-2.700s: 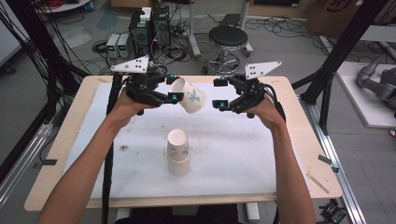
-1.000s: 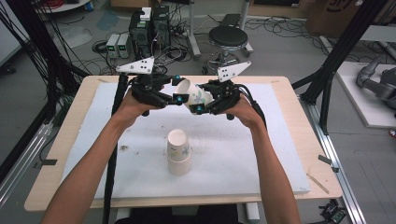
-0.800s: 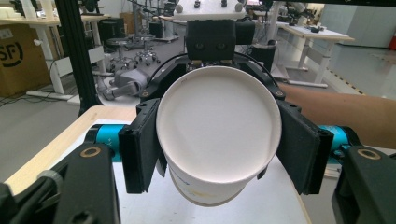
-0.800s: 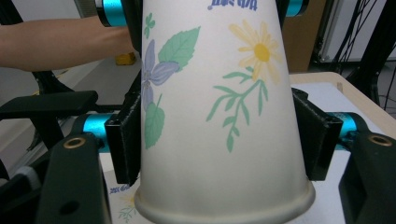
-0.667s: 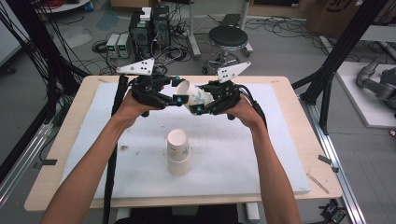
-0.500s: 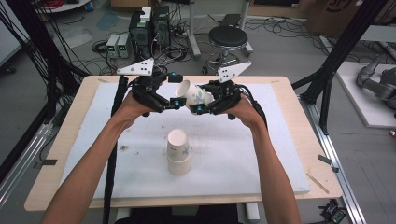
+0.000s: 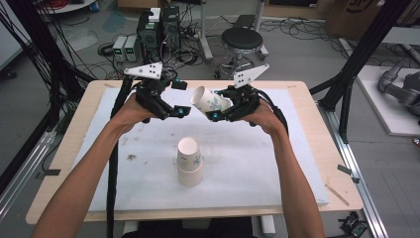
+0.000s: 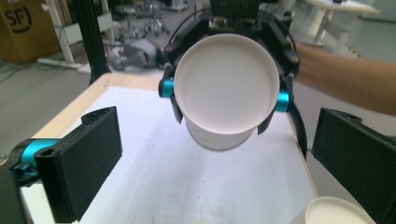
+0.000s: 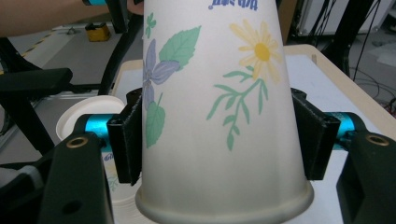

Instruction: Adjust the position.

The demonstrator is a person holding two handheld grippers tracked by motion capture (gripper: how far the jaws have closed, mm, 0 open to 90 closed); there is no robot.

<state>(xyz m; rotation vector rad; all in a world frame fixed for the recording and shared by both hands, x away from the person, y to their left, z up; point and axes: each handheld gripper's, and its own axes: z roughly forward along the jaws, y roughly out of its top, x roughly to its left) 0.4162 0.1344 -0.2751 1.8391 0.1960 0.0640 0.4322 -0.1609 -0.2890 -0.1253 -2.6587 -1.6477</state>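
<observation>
A flowered paper cup (image 7: 209, 99) hangs tilted above the table's far middle, its rim facing right. My right gripper (image 7: 221, 104) is shut on it; in the right gripper view the jaws press both sides of the cup (image 9: 219, 116). My left gripper (image 7: 179, 98) stands open just left of the cup, apart from it. In the left gripper view the cup's white base (image 8: 226, 88) faces me, between and beyond my wide-set jaws. A stack of similar cups (image 7: 189, 161) stands upright mid-table on the white mat (image 7: 277, 168).
The mat covers most of the wooden table (image 7: 74, 144). Black frame posts (image 7: 364, 54) stand at the table's corners. A stool (image 7: 242, 39) and computer boxes (image 7: 158, 25) sit on the floor behind the far edge.
The cup was first in my left gripper alone, then both grippers held it. Now the left gripper has opened and drawn back left, leaving the cup in the right gripper.
</observation>
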